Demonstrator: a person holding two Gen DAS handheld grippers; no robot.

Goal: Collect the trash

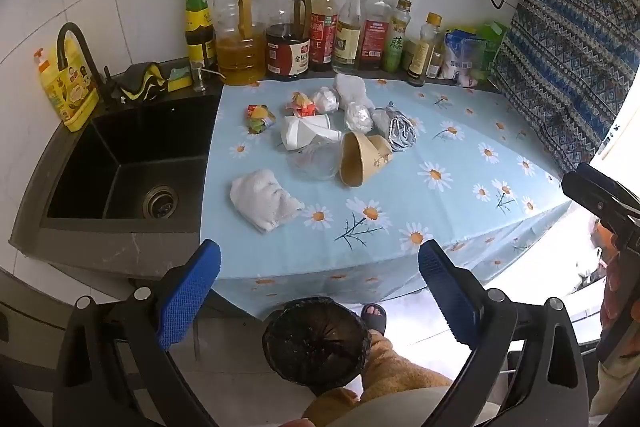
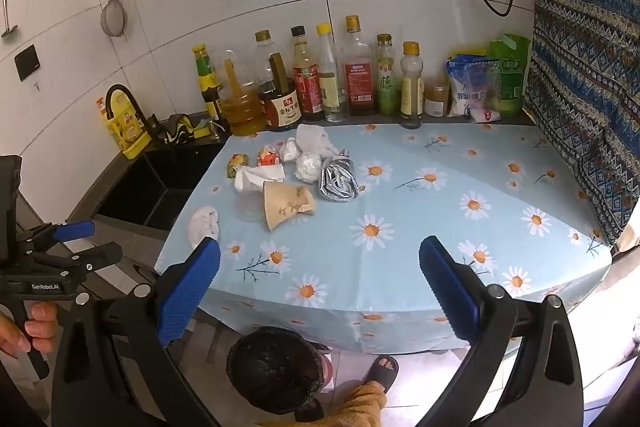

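Note:
Trash lies in a heap on the daisy-print cloth (image 1: pixel 440 195): a tan paper cup (image 1: pixel 362 157) on its side, a crushed white cup (image 1: pixel 304 131), a clear plastic cup (image 1: pixel 316 161), a silver foil bag (image 1: pixel 400 131), bright wrappers (image 1: pixel 260 119), and crumpled tissues (image 1: pixel 350 89). A folded white tissue (image 1: pixel 264 197) lies apart, nearer the front. A bin with a black liner (image 1: pixel 316 341) stands on the floor below the counter edge. My left gripper (image 1: pixel 320 291) hovers open above the bin, holding nothing. My right gripper (image 2: pixel 320 291) is open and bare over the cloth's front edge.
A black sink (image 1: pixel 120 171) with a tap (image 1: pixel 74 47) lies left of the cloth. Sauce and oil bottles (image 1: pixel 288 39) line the back wall. A patterned cloth (image 1: pixel 568 47) covers something at the right. A person's sandalled foot (image 1: pixel 374 317) is beside the bin.

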